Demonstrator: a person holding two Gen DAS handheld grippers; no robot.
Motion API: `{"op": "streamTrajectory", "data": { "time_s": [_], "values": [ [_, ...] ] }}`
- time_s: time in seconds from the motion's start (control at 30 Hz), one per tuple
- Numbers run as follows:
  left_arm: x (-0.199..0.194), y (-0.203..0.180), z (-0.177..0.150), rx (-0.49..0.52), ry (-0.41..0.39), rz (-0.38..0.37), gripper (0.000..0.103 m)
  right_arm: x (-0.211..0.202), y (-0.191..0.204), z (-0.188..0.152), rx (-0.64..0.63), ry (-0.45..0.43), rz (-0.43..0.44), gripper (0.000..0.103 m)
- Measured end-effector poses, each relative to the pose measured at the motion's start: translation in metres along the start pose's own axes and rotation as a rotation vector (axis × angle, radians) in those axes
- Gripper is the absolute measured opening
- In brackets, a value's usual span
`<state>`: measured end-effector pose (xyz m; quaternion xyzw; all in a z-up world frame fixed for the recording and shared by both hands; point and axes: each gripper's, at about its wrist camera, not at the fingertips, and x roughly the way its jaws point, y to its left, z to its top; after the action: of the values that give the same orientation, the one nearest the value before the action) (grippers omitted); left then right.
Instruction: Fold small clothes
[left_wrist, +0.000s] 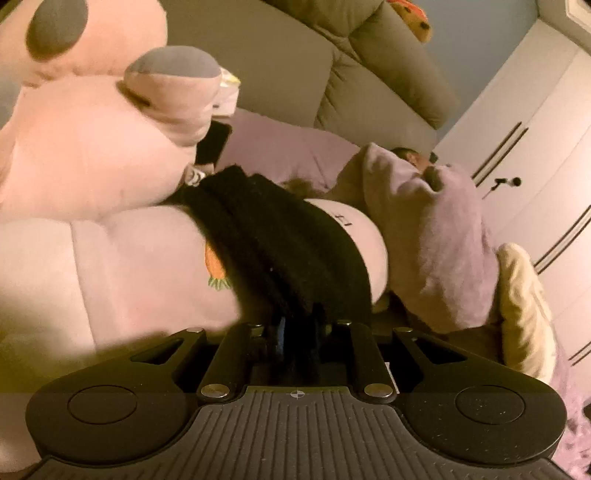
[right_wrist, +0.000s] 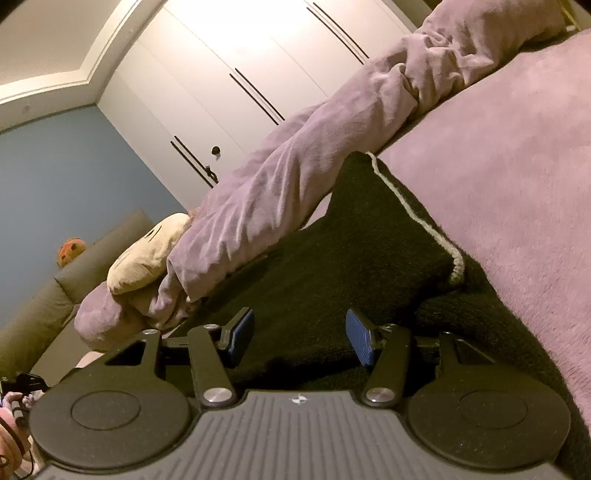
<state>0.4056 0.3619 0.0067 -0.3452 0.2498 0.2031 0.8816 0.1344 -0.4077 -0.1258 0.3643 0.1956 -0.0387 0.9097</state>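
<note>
A black knitted garment (left_wrist: 280, 236) lies draped over a big pink plush toy (left_wrist: 110, 258) in the left wrist view. Its near end runs down into my left gripper (left_wrist: 299, 325), whose fingers stand close together and pinch the cloth. In the right wrist view, black knit cloth (right_wrist: 351, 251) with a white yarn trim (right_wrist: 417, 214) is spread on a purple bed cover (right_wrist: 517, 166). My right gripper (right_wrist: 300, 338) hovers low over it, its blue pads (right_wrist: 360, 339) wide apart with only flat cloth beneath them.
A bunched purple blanket (right_wrist: 295, 155) runs along the far side of the cloth, with a cream plush (right_wrist: 147, 251) at its end. A grey sofa (left_wrist: 295, 66) and white wardrobe doors (right_wrist: 240, 55) stand behind. The pink plush crowds the left side.
</note>
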Motion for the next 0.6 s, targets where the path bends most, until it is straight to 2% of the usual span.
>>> {"op": "streamTrajectory", "data": {
  "time_s": [0.07, 0.13, 0.23, 0.3, 0.4, 0.5, 0.6],
  "values": [
    [0.005, -0.001, 0.000, -0.007, 0.002, 0.020, 0.029, 0.000, 0.000, 0.000, -0.001, 0.000, -0.001, 0.055],
    [0.009, -0.004, 0.001, -0.014, 0.010, 0.043, 0.019, 0.000, -0.001, 0.000, 0.002, -0.001, 0.001, 0.055],
    [-0.002, -0.027, -0.002, 0.104, -0.012, 0.051, 0.015, 0.000, 0.000, 0.000, 0.000, -0.001, 0.000, 0.055],
    [-0.017, -0.051, -0.009, 0.211, -0.049, 0.023, 0.014, 0.000, 0.000, 0.000, -0.001, 0.000, -0.001, 0.055],
    [-0.055, -0.098, -0.029, 0.348, -0.105, -0.081, 0.013, -0.001, -0.002, 0.000, 0.007, -0.002, 0.004, 0.055],
    [-0.101, -0.155, -0.072, 0.561, -0.151, -0.228, 0.013, -0.002, -0.003, 0.002, 0.033, -0.008, 0.014, 0.055],
    [-0.132, -0.197, -0.136, 0.685, -0.085, -0.394, 0.013, -0.002, 0.001, 0.004, 0.042, -0.010, 0.000, 0.056]
  ]
}}
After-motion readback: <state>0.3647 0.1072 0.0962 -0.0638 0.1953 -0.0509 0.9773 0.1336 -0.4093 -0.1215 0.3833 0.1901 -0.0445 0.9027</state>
